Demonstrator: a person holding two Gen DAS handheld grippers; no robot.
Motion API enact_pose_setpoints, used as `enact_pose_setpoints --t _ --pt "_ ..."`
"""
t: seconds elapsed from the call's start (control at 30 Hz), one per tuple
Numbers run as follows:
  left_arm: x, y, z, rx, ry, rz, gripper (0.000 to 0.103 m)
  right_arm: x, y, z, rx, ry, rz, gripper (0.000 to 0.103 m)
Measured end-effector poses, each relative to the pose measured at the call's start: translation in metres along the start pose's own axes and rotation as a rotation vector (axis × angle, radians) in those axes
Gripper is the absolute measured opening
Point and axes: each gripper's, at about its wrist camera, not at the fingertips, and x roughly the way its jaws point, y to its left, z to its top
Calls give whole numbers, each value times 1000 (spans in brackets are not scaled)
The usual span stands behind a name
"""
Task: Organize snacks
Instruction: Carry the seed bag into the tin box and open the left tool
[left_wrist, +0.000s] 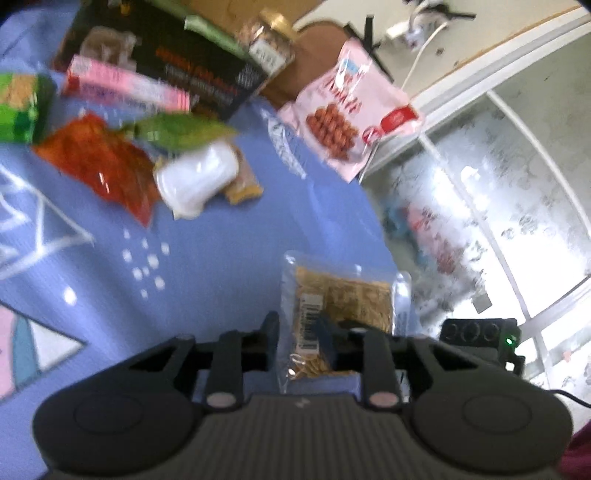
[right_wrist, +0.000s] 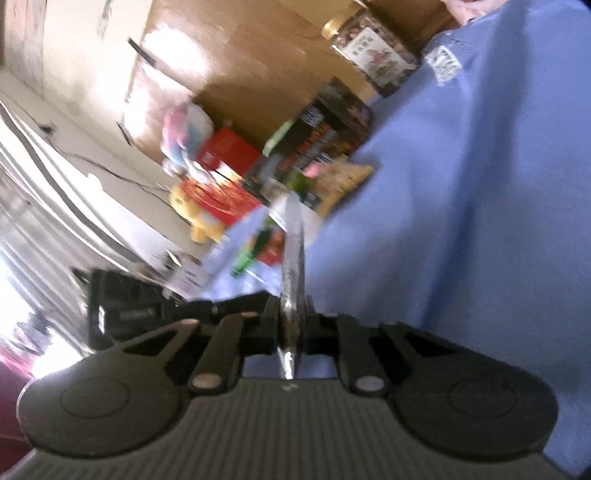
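My left gripper (left_wrist: 299, 325) is shut on a clear packet of golden noodle-like snack (left_wrist: 347, 295) with a barcode label, held just above the blue cloth (left_wrist: 221, 236). In the right wrist view my right gripper (right_wrist: 291, 310) is shut on a thin clear packet (right_wrist: 292, 254) seen edge-on, sticking forward between the pads. I cannot tell whether it is the same packet. A black gripper body with a green light (left_wrist: 480, 332) shows just right of the noodle packet. More snacks lie further back: a red packet (left_wrist: 99, 162), a white packet (left_wrist: 195, 181) and a green packet (left_wrist: 181, 129).
A pink packet of twisted snacks (left_wrist: 351, 110) hangs over the cloth's far edge. A pink box (left_wrist: 125, 86), black box (left_wrist: 162, 55) and lidded jar (left_wrist: 267, 40) stand at the back. Cardboard box (right_wrist: 229, 66), red box (right_wrist: 221, 192) and yellow plush (right_wrist: 195, 218) sit beyond.
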Motion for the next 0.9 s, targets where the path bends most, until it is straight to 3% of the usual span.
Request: enact_pose_setpoints --t 0.07,0.13,0.23,0.3,0.33,0.4,0.53,0.73,0.9 --pt "-12 -2 6 8 -47 4 59 5 2 10 4 -9 4 13" --pt "-23 0 11 6 -83 -3 63 12 0 19 38 -13 28 13" --pt "-34 7 17 -46 -116 -25 75 27 -6 29 129 -11 111 13" --pt "-38 13 20 -88 -135 -68 77 40 -6 35 181 14 188 13" --pt "-39 15 22 -101 -145 -86 72 46 -5 37 198 34 230 13" --pt "-41 15 26 -94 -156 -116 46 57 -1 41 219 68 288 13" --pt "-48 10 46 -31 -186 -78 31 74 21 63 117 94 243 15" --pt "-50 -8 132 121 -271 94 31 121 53 141 -31 35 181 21" --pt "-26 8 186 96 -277 217 34 169 45 186 -52 -2 14 34"
